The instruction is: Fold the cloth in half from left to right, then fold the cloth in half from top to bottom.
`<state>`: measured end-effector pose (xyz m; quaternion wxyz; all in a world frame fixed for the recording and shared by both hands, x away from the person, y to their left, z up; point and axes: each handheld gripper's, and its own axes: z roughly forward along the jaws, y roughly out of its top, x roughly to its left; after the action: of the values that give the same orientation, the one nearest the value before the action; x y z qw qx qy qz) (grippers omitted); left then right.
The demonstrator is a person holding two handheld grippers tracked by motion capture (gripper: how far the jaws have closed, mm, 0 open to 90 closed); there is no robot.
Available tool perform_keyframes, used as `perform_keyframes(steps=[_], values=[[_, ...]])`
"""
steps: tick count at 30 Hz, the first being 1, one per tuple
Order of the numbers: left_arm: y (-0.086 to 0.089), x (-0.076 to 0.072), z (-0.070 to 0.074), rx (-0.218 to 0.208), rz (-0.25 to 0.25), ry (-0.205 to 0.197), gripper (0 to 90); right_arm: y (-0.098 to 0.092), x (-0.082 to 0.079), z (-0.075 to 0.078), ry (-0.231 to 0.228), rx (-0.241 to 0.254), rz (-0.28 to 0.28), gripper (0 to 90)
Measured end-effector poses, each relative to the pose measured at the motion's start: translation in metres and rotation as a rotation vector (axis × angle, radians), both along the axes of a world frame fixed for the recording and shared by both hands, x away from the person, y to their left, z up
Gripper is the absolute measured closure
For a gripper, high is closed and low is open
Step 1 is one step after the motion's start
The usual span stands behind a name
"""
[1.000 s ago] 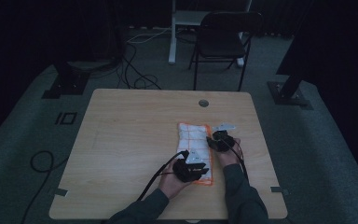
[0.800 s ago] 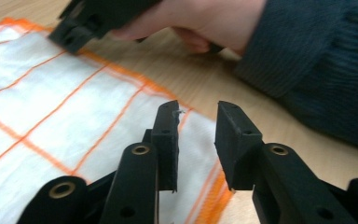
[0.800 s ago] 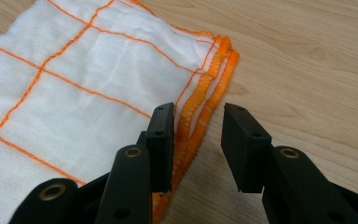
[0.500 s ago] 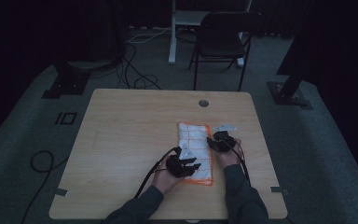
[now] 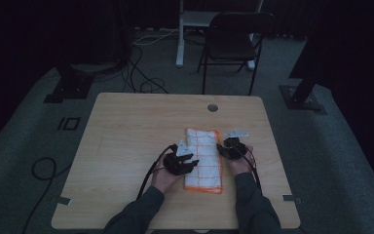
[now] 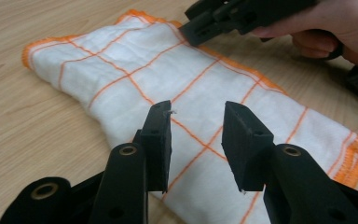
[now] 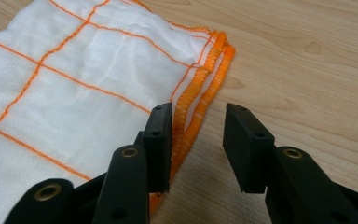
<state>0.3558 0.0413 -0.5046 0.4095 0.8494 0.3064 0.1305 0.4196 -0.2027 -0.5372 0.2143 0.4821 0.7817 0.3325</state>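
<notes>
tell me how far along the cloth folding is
Done: the white, orange-checked cloth already lies folded into a narrow strip on the table. In hand: nothing; the left gripper, jaws just opening, and right gripper stand open at its long edges. Left: probably another fold, if any.

Both forearms are extended from the near edge of the surface (image 5: 126,122). The left tool (image 5: 187,163) is held low, its jaws parted, having just been opening, nothing pressed between them. The right tool (image 5: 222,150) is held opposite, well in from that edge, jaws parted likewise.
</notes>
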Motion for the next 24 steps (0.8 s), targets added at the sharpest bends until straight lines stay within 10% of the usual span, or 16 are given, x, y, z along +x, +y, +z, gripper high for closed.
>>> perform_keyframes(steps=[24], values=[[0.023, 0.053, -0.016, -0.046, 0.157, 0.066, 60.9, -0.002, 0.002, 0.001, 0.002, 0.012, -0.005, 62.0]])
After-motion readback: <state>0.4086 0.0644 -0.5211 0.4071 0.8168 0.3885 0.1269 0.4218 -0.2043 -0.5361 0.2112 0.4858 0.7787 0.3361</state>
